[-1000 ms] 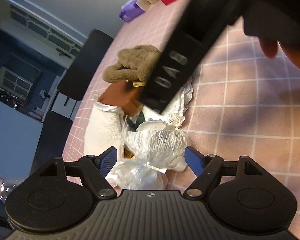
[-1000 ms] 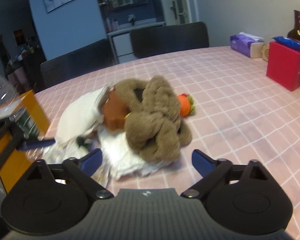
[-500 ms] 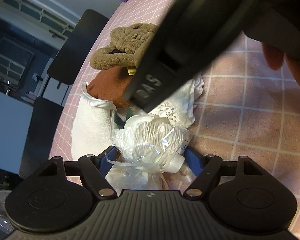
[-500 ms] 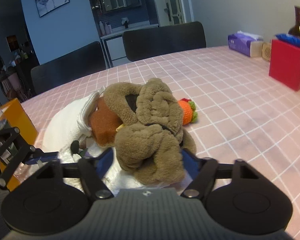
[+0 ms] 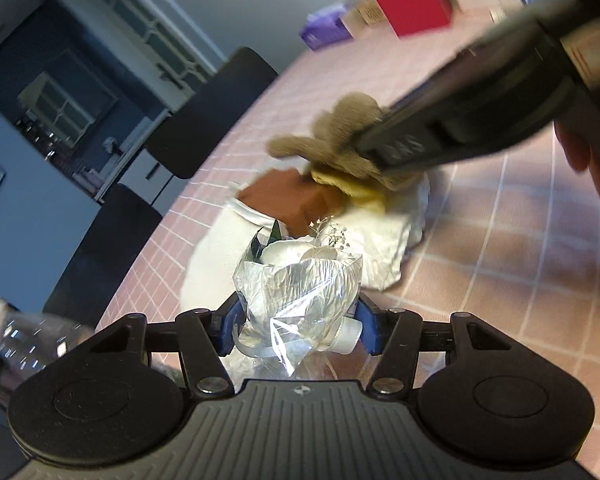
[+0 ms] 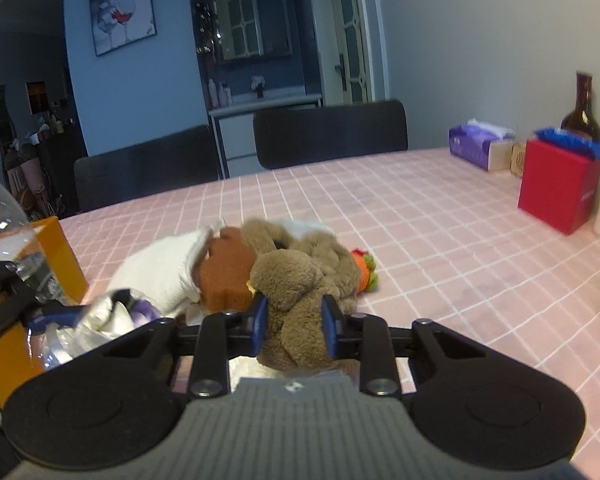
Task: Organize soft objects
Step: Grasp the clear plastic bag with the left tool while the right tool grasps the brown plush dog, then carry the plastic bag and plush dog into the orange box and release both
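A pile of soft things lies on the pink checked tablecloth [image 6: 440, 220]. My left gripper [image 5: 298, 320] is shut on a clear plastic bag with white flowers [image 5: 300, 276] and holds it above the pile's near edge. My right gripper [image 6: 294, 326] is shut on a brown plush toy [image 6: 296, 292], which also shows in the left wrist view [image 5: 340, 136]. Under it lie a rust-brown sponge [image 6: 224, 274], a white cloth [image 6: 160, 264], a yellow piece [image 5: 360, 192] and an orange and green knitted toy [image 6: 364, 270].
An orange box [image 6: 60, 256] and a clear water bottle [image 6: 4, 220] stand at the left. A red box [image 6: 556, 188], a purple tissue box [image 6: 476, 146] and a dark bottle [image 6: 582, 112] stand at the far right. Two black chairs [image 6: 328, 132] stand behind the table.
Both grippers have closed. The left one took the flower bag and lifted it off the pile. The right one moved onto the brown plush and clamped it.
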Available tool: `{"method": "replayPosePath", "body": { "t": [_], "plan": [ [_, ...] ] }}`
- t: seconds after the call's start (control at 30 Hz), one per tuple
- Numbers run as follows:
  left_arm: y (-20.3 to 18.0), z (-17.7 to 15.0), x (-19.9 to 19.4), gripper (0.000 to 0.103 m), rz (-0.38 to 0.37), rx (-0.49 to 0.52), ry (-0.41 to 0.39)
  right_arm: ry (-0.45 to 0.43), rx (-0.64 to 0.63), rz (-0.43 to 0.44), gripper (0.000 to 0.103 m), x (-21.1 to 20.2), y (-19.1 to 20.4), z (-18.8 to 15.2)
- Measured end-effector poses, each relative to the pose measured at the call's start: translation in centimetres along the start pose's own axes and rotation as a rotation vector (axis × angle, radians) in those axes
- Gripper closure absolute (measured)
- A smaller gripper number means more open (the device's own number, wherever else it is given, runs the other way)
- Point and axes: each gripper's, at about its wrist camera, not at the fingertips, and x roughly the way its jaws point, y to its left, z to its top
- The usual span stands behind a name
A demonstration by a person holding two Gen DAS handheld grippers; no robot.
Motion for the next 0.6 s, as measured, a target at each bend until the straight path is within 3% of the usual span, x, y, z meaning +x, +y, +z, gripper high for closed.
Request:
{"method": "replayPosePath", "body": {
  "t": [0.37,0.6],
  "plan": [
    [4.0,-1.0,-7.9,0.038,-0.019,-0.241,-0.156,-0.078,-0.045,0.116,0.078,-7.3,0.7,1.7],
    [7.8,-3.5,-12.7,0.038,0.033,-0.361,-0.198,-0.145,-0.088,0.312,0.078,-12.8,3.5,3.5]
  ]
}}
